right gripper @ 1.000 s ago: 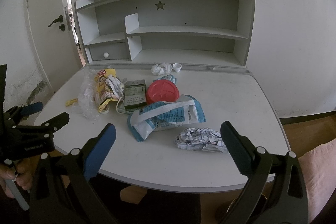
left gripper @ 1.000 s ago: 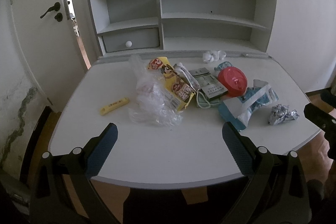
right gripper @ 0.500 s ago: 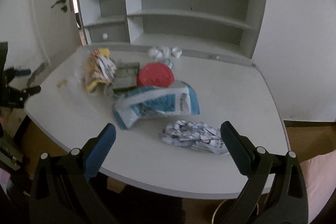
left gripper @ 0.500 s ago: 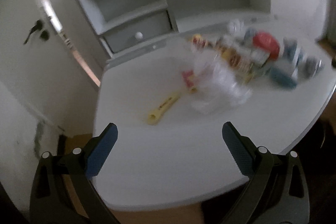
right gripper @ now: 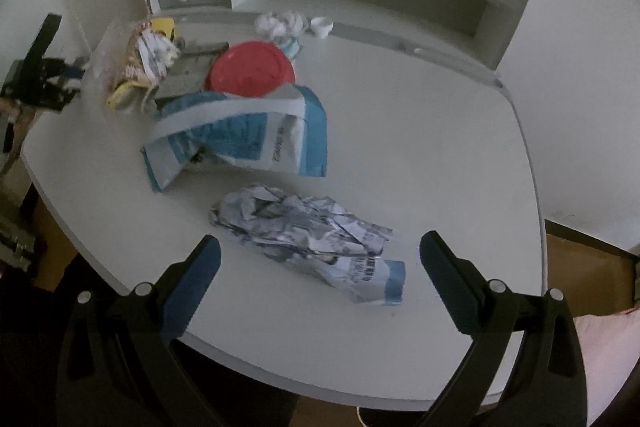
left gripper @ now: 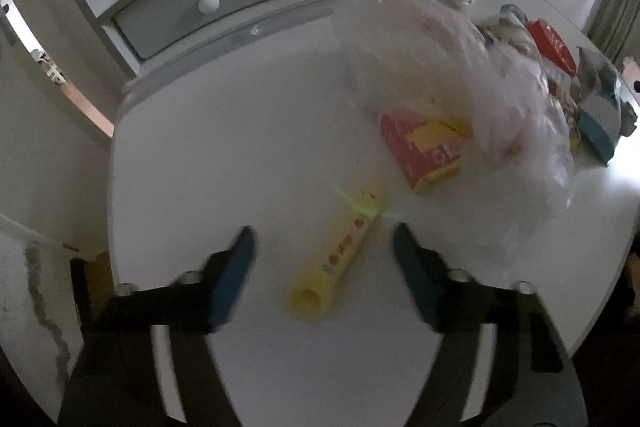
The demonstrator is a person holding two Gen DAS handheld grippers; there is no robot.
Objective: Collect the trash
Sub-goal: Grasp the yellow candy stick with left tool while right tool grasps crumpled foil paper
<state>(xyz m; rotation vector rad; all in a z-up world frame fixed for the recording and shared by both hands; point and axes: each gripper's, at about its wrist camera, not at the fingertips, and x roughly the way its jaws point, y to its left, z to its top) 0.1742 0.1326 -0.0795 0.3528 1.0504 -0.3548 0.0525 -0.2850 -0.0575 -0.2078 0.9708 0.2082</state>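
The left gripper (left gripper: pixel 322 245) has its two blue fingers (left gripper: pixel 234 277) spread wide apart, with nothing held between them. It points forward and down, and it looks a bit blurry. The right gripper (right gripper: pixel 320 261) is also wide apart and holds nothing. Its blue fingers (right gripper: pixel 190 281) reach forward from black arms. From the right wrist camera, the left gripper (right gripper: pixel 44 75) shows far off on the left side.

Your left gripper (left gripper: pixel 322 251) straddles the tube (left gripper: pixel 338 259); box (left gripper: pixel 426 151) behind it, under the bag (left gripper: pixel 460 83).
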